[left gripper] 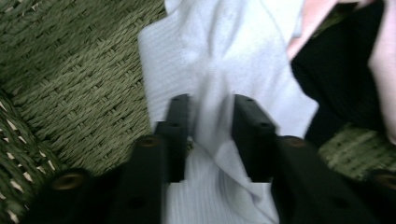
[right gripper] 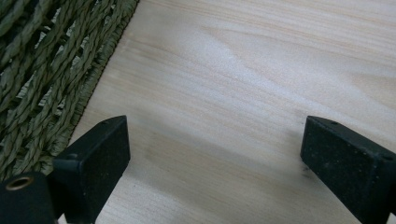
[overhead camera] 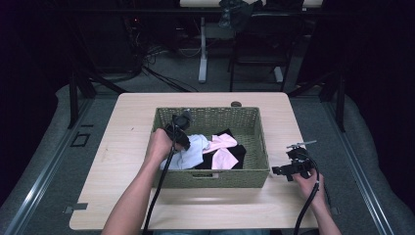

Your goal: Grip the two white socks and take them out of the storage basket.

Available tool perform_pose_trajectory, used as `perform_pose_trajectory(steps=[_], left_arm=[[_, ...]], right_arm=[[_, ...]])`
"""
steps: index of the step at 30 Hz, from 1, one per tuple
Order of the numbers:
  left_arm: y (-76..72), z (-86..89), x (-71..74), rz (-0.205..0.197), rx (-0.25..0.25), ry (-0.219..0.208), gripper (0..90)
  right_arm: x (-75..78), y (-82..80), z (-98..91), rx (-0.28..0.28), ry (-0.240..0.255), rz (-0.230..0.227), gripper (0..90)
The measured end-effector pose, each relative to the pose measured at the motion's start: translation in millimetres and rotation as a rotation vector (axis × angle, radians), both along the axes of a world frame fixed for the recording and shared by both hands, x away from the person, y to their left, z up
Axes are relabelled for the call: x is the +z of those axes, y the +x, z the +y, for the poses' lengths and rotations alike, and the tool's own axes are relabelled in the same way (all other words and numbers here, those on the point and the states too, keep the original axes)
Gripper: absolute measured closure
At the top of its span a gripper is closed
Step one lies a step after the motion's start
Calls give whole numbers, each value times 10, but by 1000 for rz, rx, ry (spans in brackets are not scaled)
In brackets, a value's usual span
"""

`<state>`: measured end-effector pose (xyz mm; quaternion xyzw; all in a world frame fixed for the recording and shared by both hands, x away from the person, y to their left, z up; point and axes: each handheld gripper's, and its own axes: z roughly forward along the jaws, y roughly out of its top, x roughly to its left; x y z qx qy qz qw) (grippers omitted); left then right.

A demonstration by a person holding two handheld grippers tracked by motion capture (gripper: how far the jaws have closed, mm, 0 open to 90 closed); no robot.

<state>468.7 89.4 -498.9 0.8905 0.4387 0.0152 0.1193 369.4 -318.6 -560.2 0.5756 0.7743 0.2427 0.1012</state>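
Left of centre in the high view, the left gripper (left gripper: 210, 121) is down in the green wicker basket (overhead camera: 254, 128), jaws pinching a fold of the pale blue cloth (left gripper: 224, 51). Pink cloth (overhead camera: 222, 149) and black cloth (overhead camera: 239, 152) lie beside it. Lower right, the right gripper (right gripper: 215, 154) sits splayed wide over the bare wooden table (right gripper: 261, 70).

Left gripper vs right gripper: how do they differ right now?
The left gripper is down inside the green basket, its jaws narrowed around a fold of the white cloth; the right gripper is over bare table beside the basket, jaws wide apart and empty. Both have black jaws and are hand-held.
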Motion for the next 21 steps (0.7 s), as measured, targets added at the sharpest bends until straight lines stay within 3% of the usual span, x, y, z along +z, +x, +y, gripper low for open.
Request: perform_pose_trajectory(steps=[1,3,10,19,20,21], left_arm=[[-8,-3,-12,-6,-3,-4,829],[-31,-13,-8,-19,-7,-10,855],[-83,41,203,-63,-4,-54,865],[-162,132,584,-130,-23,-134,865],[-169,156,678,-141,-28,-135,864],[-169,156,678,-141,-28,-135,865]], right_arm=[[-2,-1,3,-3,-1,-2,79],[-2,-2,3,-3,-1,-1,79],[1,0,-8,0,1,0,79],[1,-1,-5,1,-2,1,79],[-4,-7,-5,-9,7,-18,79],[-4,-7,-5,-9,7,-18,79]])
